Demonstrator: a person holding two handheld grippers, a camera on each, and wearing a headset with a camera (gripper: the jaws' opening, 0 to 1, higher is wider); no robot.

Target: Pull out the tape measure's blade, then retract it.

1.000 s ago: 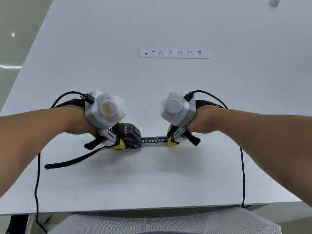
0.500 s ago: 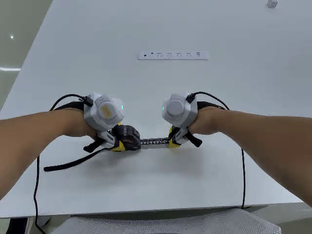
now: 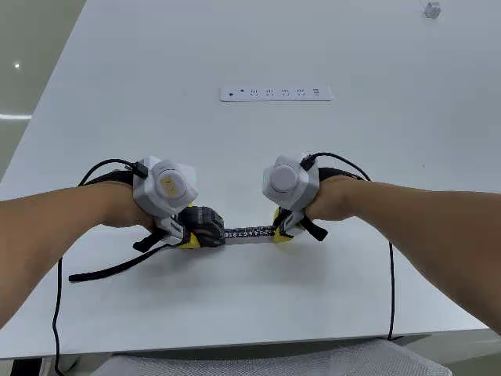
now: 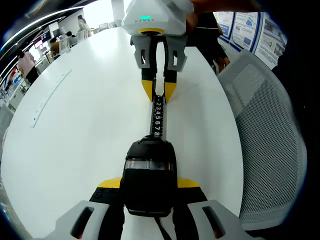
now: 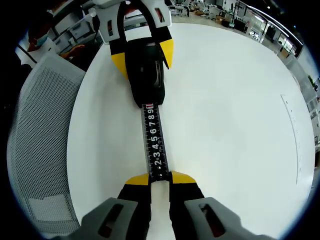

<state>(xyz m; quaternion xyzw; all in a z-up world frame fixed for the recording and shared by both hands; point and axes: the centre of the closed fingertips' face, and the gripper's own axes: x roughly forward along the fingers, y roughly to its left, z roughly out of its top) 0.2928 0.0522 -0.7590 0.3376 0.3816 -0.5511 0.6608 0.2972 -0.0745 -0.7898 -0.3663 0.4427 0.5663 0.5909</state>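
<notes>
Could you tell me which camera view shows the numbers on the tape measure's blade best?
The right gripper view: the blade runs up the middle with digits 2 to 9 legible. The left gripper view shows it farther off, with smaller digits. In the head view it is a thin strip, unreadable.

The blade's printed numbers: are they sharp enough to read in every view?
Right gripper view: digits on the blade are sharp and readable; left gripper view: readable, only smaller; head view: marks too small to read, though not blurred.
</notes>
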